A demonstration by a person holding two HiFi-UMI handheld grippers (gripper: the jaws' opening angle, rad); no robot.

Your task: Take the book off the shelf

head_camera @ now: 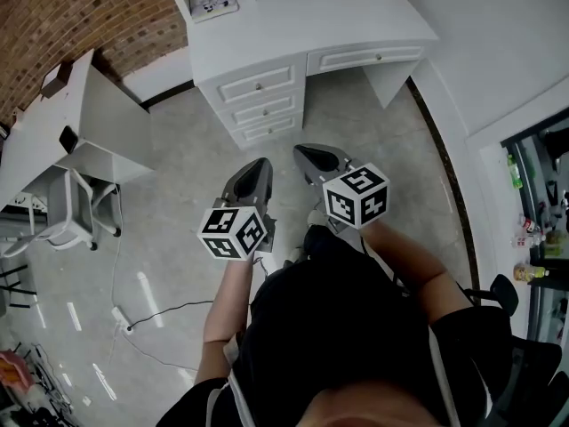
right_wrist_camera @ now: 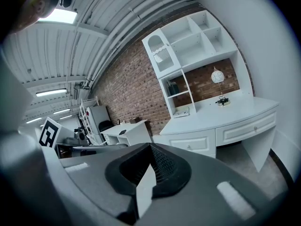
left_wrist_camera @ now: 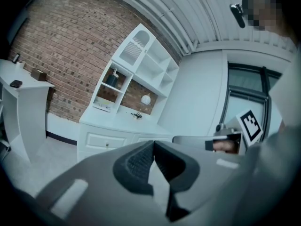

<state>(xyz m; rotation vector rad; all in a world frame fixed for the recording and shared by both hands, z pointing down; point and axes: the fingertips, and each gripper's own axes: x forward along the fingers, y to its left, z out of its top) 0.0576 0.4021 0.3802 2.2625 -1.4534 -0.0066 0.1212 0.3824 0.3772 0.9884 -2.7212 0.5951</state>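
Clearly the job has not reached the shelf yet. The person stands well back from the white desk, on the open floor in front of its drawers, with both tools held out toward it. The left gripper has its jaws pressed together with nothing between them. The right gripper is the same, its pads meeting and empty. Carrying them closed makes sense from this far off, I judge, since nothing is near enough to grasp.

The book, pale with a greenish cover, lies flat in the lowest left compartment of the hutch that stands along the back of the desk, right at desktop level. Because it lies flat rather than upright, it offers only a thin edge toward the room. The likely approach is therefore to open one gripper and pinch that front edge. A dark jar sits in the compartment just above the book, separated from it by a shelf board, so it should not interfere. Further right on the desk, a round white lamp and a small dark ornament stand well apart from the book. Either gripper could make the reach, and the left one is on the book's side of the desk.
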